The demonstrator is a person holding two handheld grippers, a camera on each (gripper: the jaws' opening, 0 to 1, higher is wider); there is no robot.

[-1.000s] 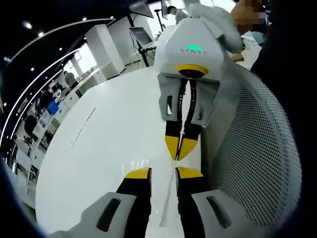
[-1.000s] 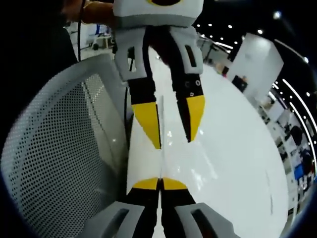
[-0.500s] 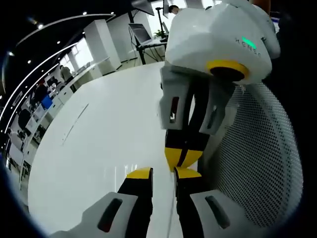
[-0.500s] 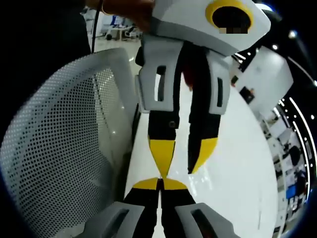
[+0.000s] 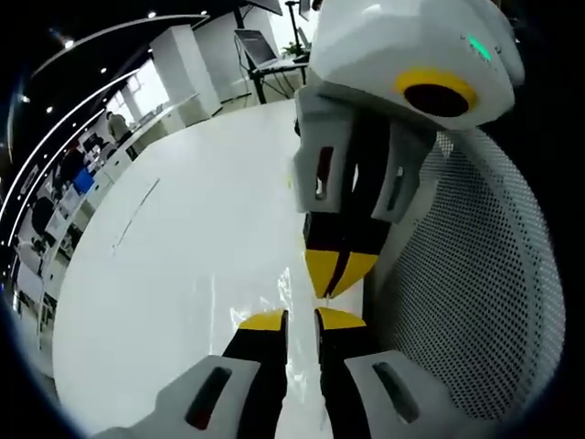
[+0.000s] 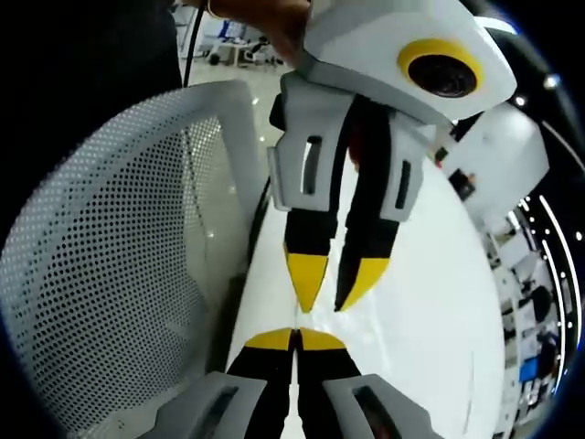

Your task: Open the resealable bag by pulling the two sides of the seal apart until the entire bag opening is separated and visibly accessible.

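Note:
The resealable bag is clear film, seen only as faint glints and a thin edge over the white table. My left gripper rises from the bottom of the left gripper view, open with a narrow gap, and the film's edge runs into that gap. My right gripper comes down from above, tips almost touching the left's. In the right gripper view my right gripper is shut, apparently pinching the bag's thin edge. The left gripper hangs just above it with its yellow tips slightly apart.
A white mesh chair back stands close beside both grippers, also seen as the mesh chair. The round table spreads wide on the other side. A person's hand holds the left gripper. Office desks lie far behind.
The left gripper's jaws have narrowed from a wide gap to a small one. Both grippers have come closer, tip to tip. The right gripper has stayed shut.

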